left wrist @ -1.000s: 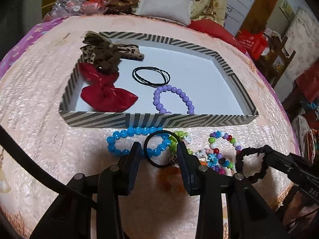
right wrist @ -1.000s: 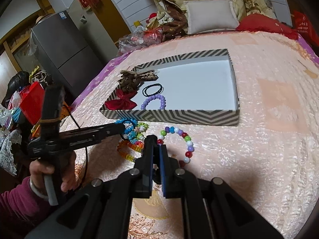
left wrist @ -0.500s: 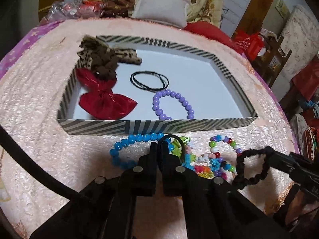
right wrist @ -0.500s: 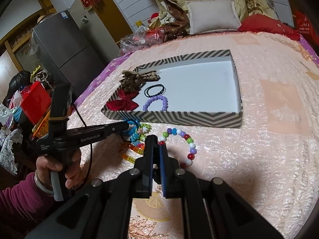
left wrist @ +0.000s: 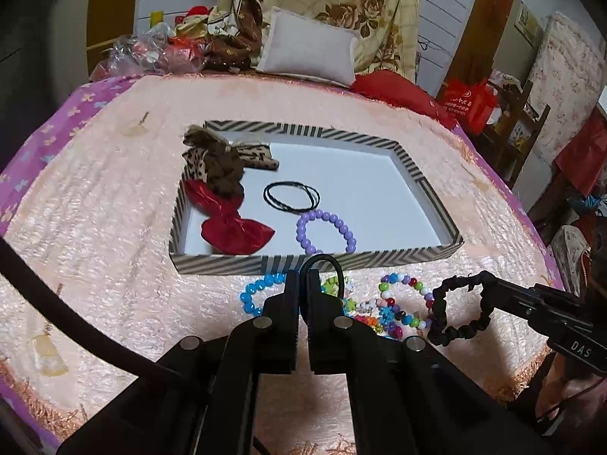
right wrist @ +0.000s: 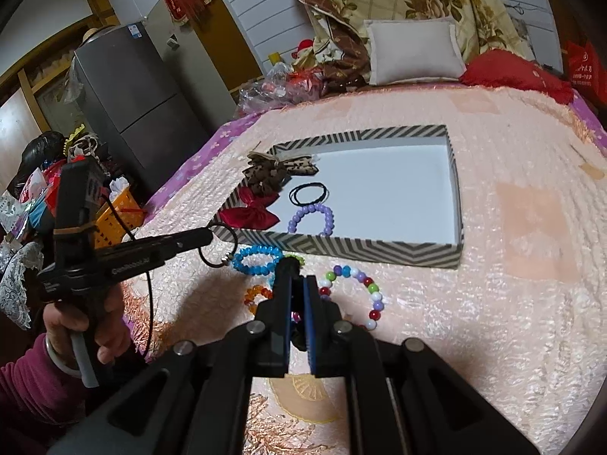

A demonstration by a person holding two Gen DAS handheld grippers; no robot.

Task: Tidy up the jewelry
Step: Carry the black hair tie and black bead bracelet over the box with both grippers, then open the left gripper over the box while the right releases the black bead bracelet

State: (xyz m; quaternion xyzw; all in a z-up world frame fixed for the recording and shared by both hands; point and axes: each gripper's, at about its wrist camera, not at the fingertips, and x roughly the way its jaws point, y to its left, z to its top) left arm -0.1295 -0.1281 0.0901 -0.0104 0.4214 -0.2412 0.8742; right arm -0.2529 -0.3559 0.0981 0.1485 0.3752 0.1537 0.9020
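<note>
My left gripper [left wrist: 302, 278] is shut on a thin black hair tie [left wrist: 331, 262], which hangs clear of the pink bedspread just in front of the striped tray [left wrist: 227, 264]. The right wrist view shows the same hair tie [right wrist: 225, 260] dangling from the left gripper [right wrist: 206, 236]. My right gripper [right wrist: 297, 278] is shut on a black scrunchie [left wrist: 440, 305], mostly hidden in its own view. The tray holds brown bows [left wrist: 224, 167], a red bow [left wrist: 231, 227], black elastic bands [left wrist: 291, 197] and a purple bead bracelet [left wrist: 326, 231]. Blue [left wrist: 252, 295] and multicoloured [left wrist: 402, 280] bead bracelets lie below both grippers.
An orange bead bracelet [right wrist: 255, 295] lies by the blue one. A white pillow [left wrist: 309, 51], a red cushion [left wrist: 394, 91] and clutter sit at the bed's far end. A grey fridge [right wrist: 129, 98] and an orange basket [right wrist: 115, 210] stand off the left side. A person's hand [right wrist: 81, 326] holds the left gripper.
The left gripper's jaws closed on the black hair tie and lifted it off the bedspread toward the tray. The right gripper rose slightly, still holding the scrunchie.
</note>
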